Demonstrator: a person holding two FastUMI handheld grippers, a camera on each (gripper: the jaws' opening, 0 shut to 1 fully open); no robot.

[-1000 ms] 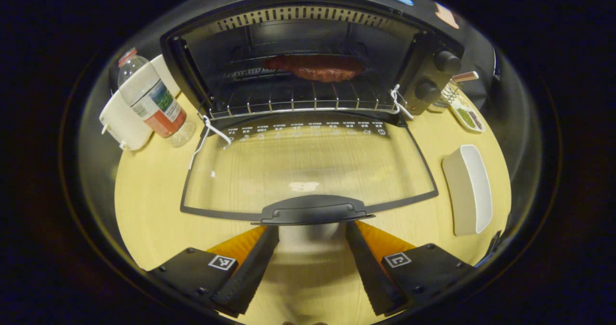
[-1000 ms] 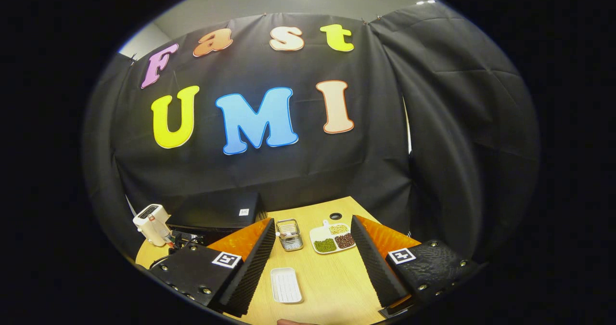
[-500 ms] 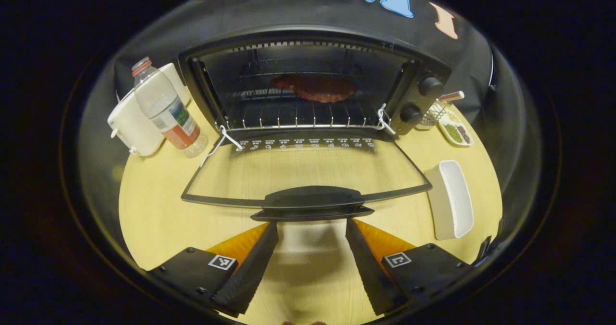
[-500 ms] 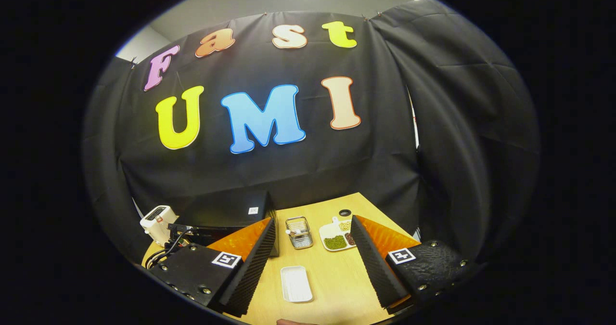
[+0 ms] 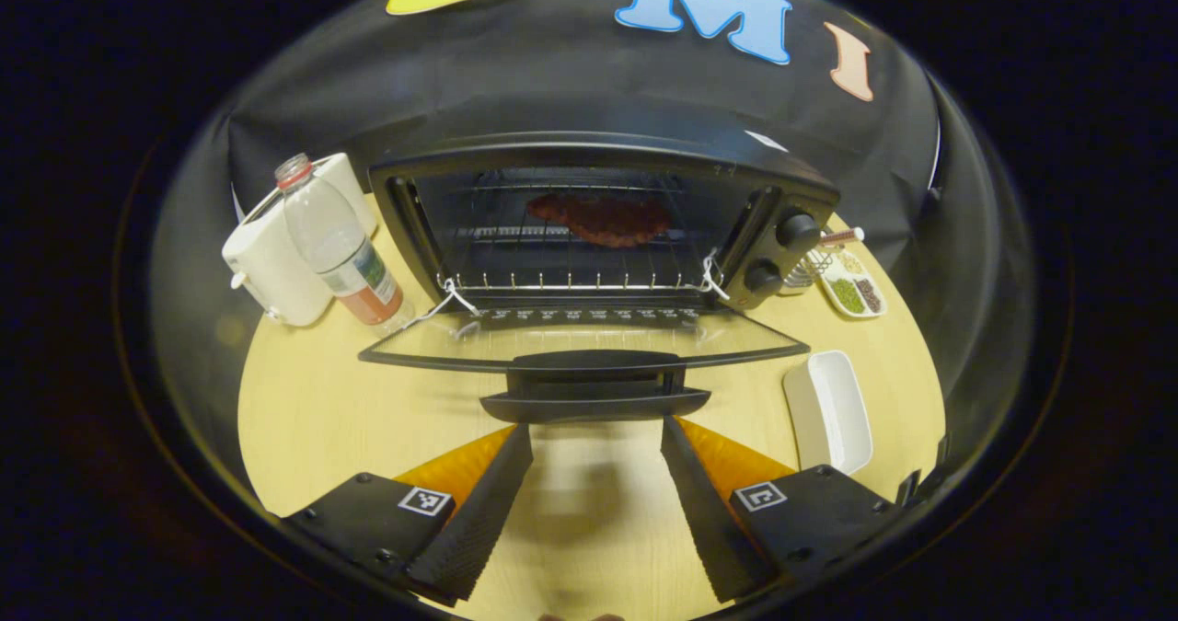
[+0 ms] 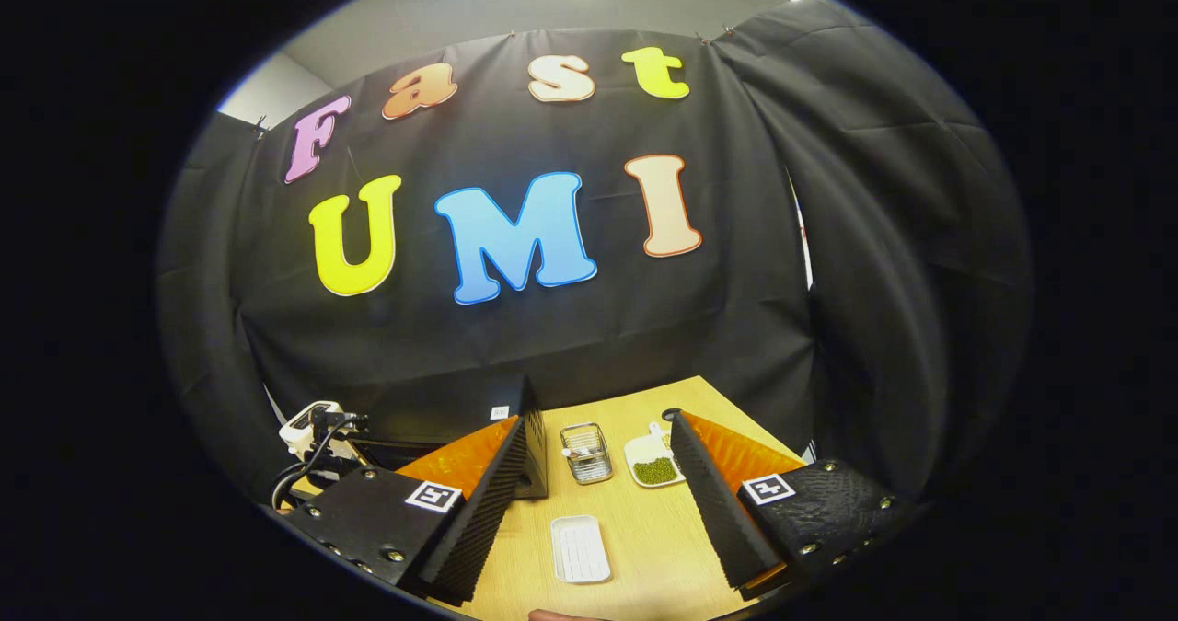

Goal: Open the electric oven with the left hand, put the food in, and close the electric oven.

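Observation:
In the left gripper view a black electric oven (image 5: 603,156) stands at the back of the table with its glass door (image 5: 589,340) folded down towards me. A reddish-brown piece of food (image 5: 600,217) lies on the wire rack inside. The door's black handle (image 5: 594,391) sits just beyond my left gripper (image 5: 596,437), which is open and empty, its fingers apart from the handle. In the right gripper view my right gripper (image 6: 600,432) is open and empty, held high, with the oven's top (image 6: 442,414) low at the left.
A water bottle (image 5: 336,244) and a white appliance (image 5: 271,258) stand left of the oven. An empty white dish (image 5: 828,409) lies at the right, with a small sectioned plate of beans (image 5: 851,292) and a wire basket (image 6: 586,451) farther back.
The left gripper has drawn back and dropped lower, so the oven looks smaller and its open door is seen nearly edge-on. The right gripper drifted slightly.

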